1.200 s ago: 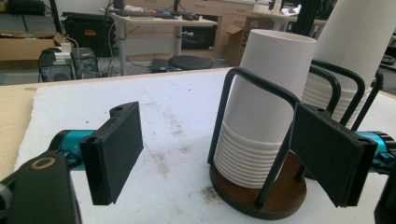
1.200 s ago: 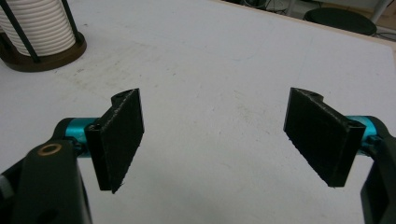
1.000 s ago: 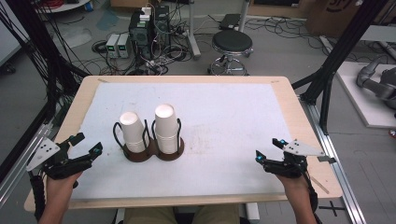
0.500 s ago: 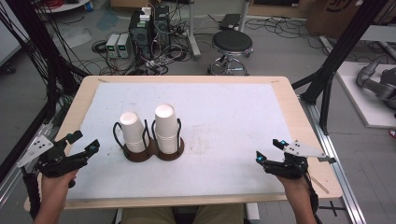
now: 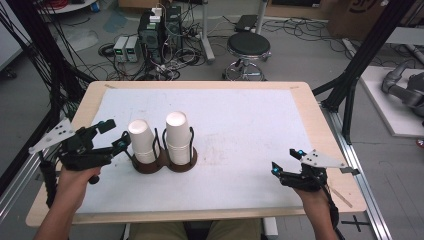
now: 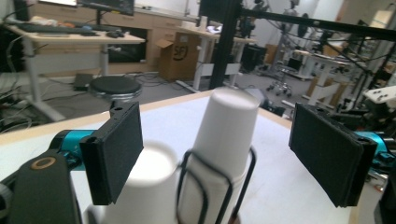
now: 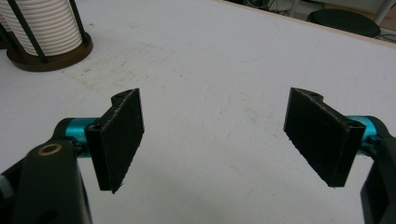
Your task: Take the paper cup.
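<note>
Left gripper view: left gripper (image 6: 217, 154) jaws spread wide, empty, two white paper cup stacks (image 6: 223, 140) ahead between them; right gripper (image 7: 215, 140) jaws wide, empty, over white table (image 7: 224, 60).

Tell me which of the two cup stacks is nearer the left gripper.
The shorter cup stack, on the holder's left side. The open left gripper is right beside it, while the taller cup stack stands on the far side of it.
</note>
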Demonstrator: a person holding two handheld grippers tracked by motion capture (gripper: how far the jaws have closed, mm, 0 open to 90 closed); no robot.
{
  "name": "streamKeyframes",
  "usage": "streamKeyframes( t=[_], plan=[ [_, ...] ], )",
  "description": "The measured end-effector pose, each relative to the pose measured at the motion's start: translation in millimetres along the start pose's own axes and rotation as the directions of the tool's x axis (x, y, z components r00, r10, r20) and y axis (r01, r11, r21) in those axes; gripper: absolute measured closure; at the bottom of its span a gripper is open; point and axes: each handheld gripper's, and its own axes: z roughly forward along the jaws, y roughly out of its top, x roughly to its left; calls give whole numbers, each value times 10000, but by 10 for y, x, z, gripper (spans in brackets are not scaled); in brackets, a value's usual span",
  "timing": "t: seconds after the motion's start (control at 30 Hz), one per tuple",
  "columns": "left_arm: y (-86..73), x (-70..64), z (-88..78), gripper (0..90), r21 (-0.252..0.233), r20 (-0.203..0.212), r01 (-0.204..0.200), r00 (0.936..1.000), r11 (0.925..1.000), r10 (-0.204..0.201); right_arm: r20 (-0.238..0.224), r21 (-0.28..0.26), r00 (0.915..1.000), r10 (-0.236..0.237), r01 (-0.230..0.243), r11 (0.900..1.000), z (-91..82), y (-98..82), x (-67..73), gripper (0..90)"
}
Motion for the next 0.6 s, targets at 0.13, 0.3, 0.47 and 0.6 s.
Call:
streamKeyframes(
  t=[0.13,0.3,0.47,0.6],
  plan=[
    [98,-68,186,176,83,262,-195,9995,9998,193,10,-29,10000,-5,5,10000,-9,3,6,208],
    [184,-136,522,176,472,697,-271,9973,9985,238,-14,7,10000,15,-15,10000,-14,-6,9,208],
    [197,-183,758,178,842,728,-346,9969,9958,285,0,3,10000,27,-27,10000,-17,-9,2,208],
    [150,-168,911,182,1247,519,-261,9985,9919,197,-23,4,10000,32,-32,10000,-19,-10,3,208]
  ],
)
